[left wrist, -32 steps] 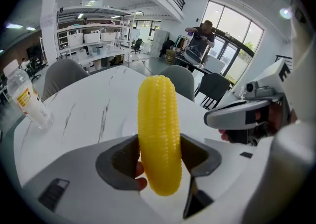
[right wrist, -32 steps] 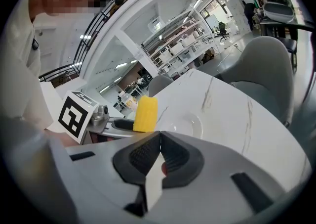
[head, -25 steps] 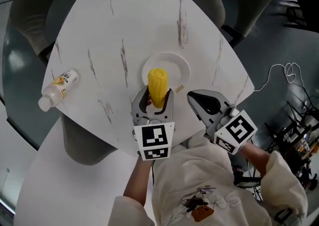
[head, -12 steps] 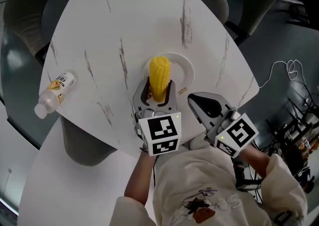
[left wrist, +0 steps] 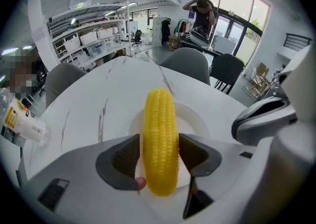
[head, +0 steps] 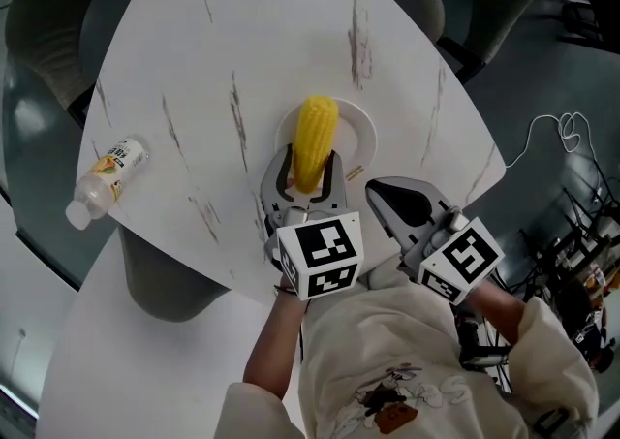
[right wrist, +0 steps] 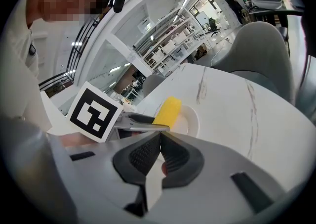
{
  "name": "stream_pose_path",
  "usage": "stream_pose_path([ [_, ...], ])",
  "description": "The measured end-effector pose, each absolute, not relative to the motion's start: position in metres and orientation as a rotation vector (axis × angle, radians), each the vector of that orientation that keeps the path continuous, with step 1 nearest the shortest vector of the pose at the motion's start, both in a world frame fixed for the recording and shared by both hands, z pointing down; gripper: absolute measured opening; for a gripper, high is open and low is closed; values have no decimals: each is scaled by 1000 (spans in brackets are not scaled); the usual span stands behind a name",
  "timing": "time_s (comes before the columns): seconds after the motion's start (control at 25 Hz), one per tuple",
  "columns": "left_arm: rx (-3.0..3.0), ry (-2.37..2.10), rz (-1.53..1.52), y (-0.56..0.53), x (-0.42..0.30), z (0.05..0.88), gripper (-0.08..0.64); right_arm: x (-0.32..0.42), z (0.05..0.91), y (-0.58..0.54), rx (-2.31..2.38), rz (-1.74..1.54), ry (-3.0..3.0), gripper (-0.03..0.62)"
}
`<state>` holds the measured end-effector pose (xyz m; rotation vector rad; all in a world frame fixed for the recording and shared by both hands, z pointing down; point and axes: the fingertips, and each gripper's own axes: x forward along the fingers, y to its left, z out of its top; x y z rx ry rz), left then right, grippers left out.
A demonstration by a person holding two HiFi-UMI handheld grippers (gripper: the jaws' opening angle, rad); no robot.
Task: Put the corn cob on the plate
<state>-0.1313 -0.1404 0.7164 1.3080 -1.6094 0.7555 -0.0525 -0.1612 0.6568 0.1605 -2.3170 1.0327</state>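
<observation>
Now corn cob over plate.

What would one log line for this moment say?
left gripper: shut on corn cob | corn cob: over plate | right gripper: shut, empty

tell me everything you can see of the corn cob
The corn cob is bright yellow, with neat rows of small kernels, rounded ends and no husk; its even sheen looks like plastic. The left gripper holds it near its close end, one jaw pressed against each side. It points away from the person, its far end over the white plate. Whether it touches the plate cannot be told.
</observation>
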Motion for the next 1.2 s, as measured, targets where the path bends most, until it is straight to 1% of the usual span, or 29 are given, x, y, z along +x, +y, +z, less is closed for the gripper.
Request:
stream_pose_path([
  [0.2, 1312, -1631, 743, -134, -129, 706, 256, -51, 652, -157, 147, 1022, -2325, 6],
  [0.6, 1308, -1668, 541, -125, -125, 671, 249, -46, 633, -155, 143, 974, -2371, 6],
  [0.68, 1283, -1710, 516, -121, -129, 663, 166, -44, 630, -153, 139, 970, -2381, 6],
  [0.84, 1239, -1785, 467, -108, -137, 649, 92, -46, 623, -146, 122, 953, -2408, 6],
  [0.92, 1236, -1779, 450, -100, -133, 643, 12, -45, 616, -141, 111, 959, -2417, 6],
  [1.2, 1350, -1707, 404, -78, -109, 615, 9, -46, 587, -106, -41, 991, -2427, 6],
])
